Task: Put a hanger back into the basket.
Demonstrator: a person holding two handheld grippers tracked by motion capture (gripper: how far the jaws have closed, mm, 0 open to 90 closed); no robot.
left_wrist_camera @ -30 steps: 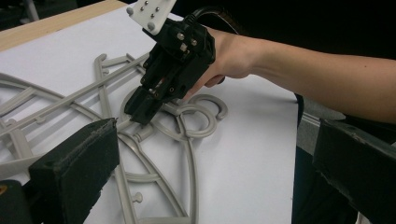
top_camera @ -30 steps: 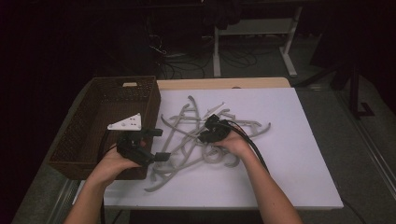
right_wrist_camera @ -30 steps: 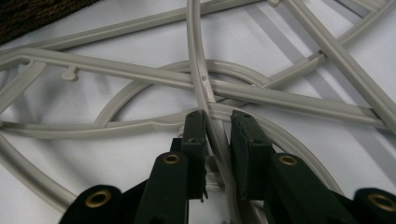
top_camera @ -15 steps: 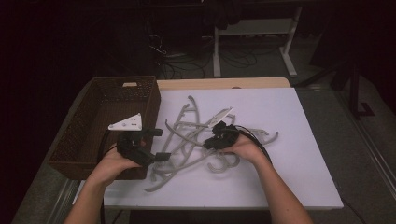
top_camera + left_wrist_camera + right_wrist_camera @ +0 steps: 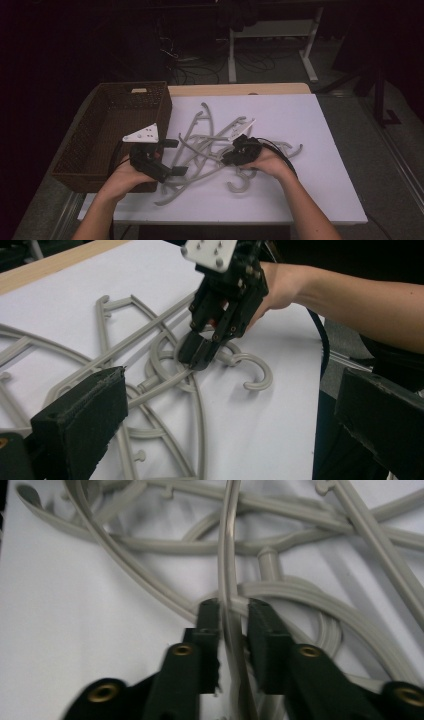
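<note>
Since a moment ago the right gripper [image 5: 231, 156] has slid across the pile of grey hangers [image 5: 210, 145] toward the wicker basket [image 5: 107, 125], and its fingers have just been opening a little, with a thin hanger bar between them.

From the high view, the hangers lie tangled on the white counter [image 5: 320, 165] just beside the basket's right wall. The left gripper [image 5: 172, 157] hovers at the pile's near edge, close against the basket's front corner, its grey plate uppermost; its fingers stand wide with nothing between them. The right gripper sits over the middle of the tangle, farther from the basket, with a hanger hook [image 5: 240, 184] lying just in front of the hand.

In the left gripper view, its two black fingers [image 5: 80, 425] rise well apart at the bottom, empty. Beyond them the right gripper [image 5: 197, 352] points down into the hangers [image 5: 150, 350], fingertips at a loop where a hook [image 5: 257, 377] curls out.

In the right gripper view, the fingers [image 5: 207, 625] stand narrow on either side of one slim hanger bar [image 5: 227, 545]. Small gaps show beside the bar, so it is straddled rather than pinched. More hangers cross behind it on the counter [image 5: 75, 620].
</note>
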